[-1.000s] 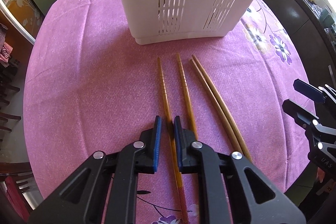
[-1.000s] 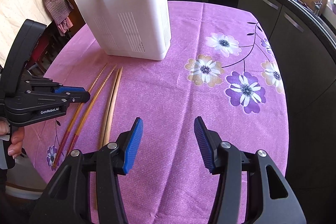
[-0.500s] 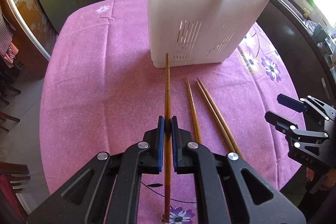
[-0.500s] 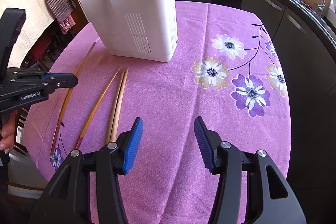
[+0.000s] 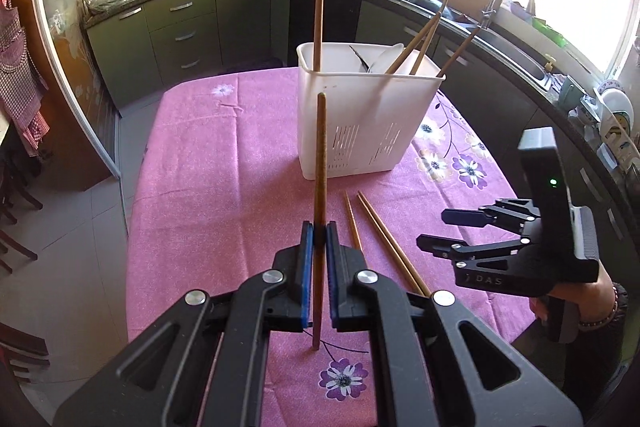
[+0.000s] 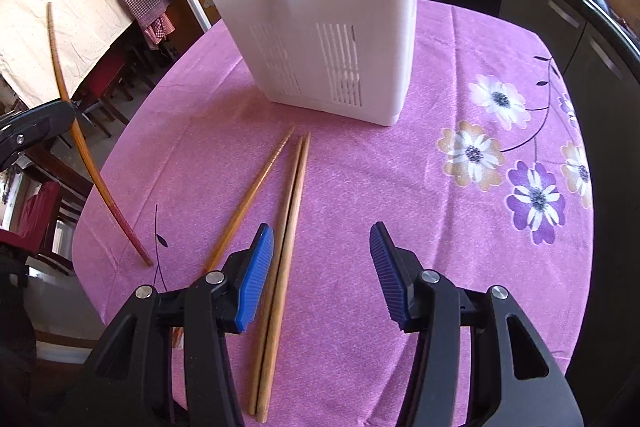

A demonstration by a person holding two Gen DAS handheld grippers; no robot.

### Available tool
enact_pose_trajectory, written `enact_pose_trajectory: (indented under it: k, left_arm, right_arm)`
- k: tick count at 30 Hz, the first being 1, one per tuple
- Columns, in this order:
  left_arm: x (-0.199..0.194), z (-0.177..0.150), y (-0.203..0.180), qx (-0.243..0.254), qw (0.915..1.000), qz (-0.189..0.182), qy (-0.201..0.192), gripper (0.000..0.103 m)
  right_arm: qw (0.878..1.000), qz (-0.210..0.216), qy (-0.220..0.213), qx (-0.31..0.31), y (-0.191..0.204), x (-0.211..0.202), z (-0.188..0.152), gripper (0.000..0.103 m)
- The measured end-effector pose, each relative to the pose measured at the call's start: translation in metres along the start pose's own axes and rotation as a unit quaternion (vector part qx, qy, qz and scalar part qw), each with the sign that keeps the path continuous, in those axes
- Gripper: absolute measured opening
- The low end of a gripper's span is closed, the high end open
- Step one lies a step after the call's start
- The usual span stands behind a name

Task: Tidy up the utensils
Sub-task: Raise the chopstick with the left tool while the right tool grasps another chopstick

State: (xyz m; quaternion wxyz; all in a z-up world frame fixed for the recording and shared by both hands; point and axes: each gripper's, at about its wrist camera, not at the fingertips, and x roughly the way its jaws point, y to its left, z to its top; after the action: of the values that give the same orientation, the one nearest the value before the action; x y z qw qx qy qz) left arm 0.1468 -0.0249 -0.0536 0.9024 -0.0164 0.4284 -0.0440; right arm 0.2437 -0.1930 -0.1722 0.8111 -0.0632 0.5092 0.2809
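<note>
The left gripper (image 5: 319,251) stood clamped on an upright chopstick (image 5: 320,163); the white utensil holder (image 5: 360,131) lay ahead, slightly right. The right gripper (image 6: 322,267) gaped empty.

Only readable text was "DAS", white letters on the black body of the right gripper (image 5: 452,231), seen to the right of the left gripper (image 5: 316,259) in the left wrist view. A character before the D was unclear. Right wrist view showed no legible text.
</note>
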Motion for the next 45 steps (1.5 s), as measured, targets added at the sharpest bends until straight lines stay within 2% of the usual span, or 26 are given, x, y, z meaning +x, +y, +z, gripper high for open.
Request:
enact_pose_trajectory:
  k: [2,12,25,32,33,38,45]
  left_arm:
    - [-0.002,-0.002,0.0,0.003,1.0,0.0,-0.003,0.006]
    - [-0.016,-0.011,-0.001,0.011,0.9997,-0.002,-0.021,0.006]
    - [-0.019,-0.013,-0.004,0.016,0.9996,-0.003,-0.023,0.006]
    - [-0.02,-0.014,-0.005,0.02,0.9995,-0.003,-0.023,0.007]
    - [-0.02,-0.014,-0.005,0.021,0.9995,-0.002,-0.023,0.006]
    - [-0.02,-0.015,-0.005,0.02,0.9995,-0.003,-0.023,0.007]
    - [-0.021,-0.015,-0.002,0.019,0.9995,-0.001,-0.024,0.007]
  right_arm:
    - [1.0,0.005,0.016,-0.001,0.002,0.009,0.003,0.035]
    - [0.999,-0.017,0.043,-0.02,0.018,0.035,0.015,0.022]
    - [0.997,-0.045,0.053,-0.036,0.036,0.047,0.014,0.019]
    - [0.995,-0.064,0.055,-0.058,0.058,0.062,0.019,0.014]
    - [0.995,-0.066,0.053,-0.058,0.059,0.063,0.02,0.009]
    - [0.996,-0.067,0.03,-0.053,0.057,0.057,0.024,0.007]
    - [0.996,-0.035,-0.072,-0.028,0.049,-0.02,0.03,0.007]
